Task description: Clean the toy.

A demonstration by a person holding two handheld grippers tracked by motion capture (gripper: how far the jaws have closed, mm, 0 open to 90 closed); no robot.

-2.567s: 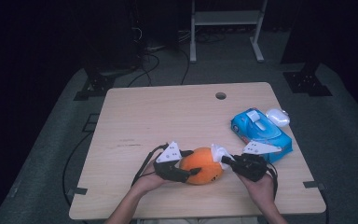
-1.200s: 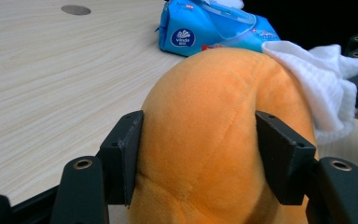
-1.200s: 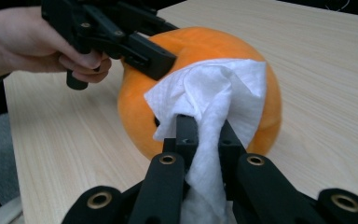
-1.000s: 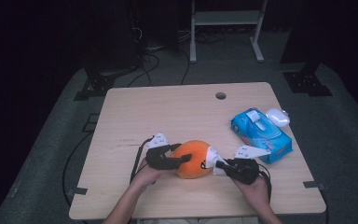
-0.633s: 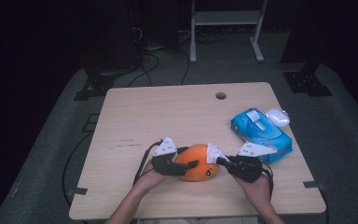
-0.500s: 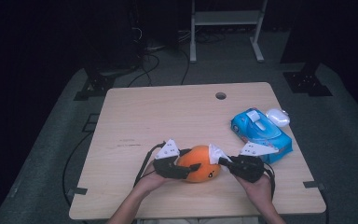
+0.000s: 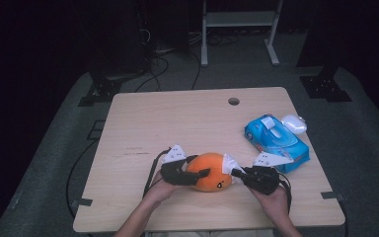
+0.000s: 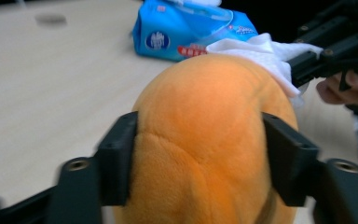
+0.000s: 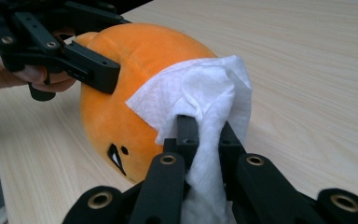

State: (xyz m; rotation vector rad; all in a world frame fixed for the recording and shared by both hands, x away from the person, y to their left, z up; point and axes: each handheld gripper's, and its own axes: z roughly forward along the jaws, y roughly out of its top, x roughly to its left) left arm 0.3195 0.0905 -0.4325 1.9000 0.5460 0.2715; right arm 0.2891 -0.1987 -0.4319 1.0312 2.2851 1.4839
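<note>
Toy: round orange plush toy with a small printed face (image 7: 211, 171) sits on the light wooden table (image 7: 177, 118) near the person's edge, between the two grippers.
Left gripper: left gripper (image 7: 193, 169) clamps the plush; in the left gripper view its black jaws press into the fabric on both sides (image 8: 200, 154), and they have just closed a little further.
Right gripper: right gripper (image 7: 234, 173) is clenched on a white tissue wipe (image 9: 205, 100), which lies against the toy's side.
Right gripper view: shows the toy's face (image 9: 117, 156) low on the side, and the wipe folded between the jaws.
High view: shows the blue wet-wipe pack (image 7: 275, 142) and a white rounded object (image 7: 294, 123) touching its far end, to the right of the toy.
Since earlier: the toy and both hands sit slightly nearer the person than a second ago; the pack has not moved.
</note>
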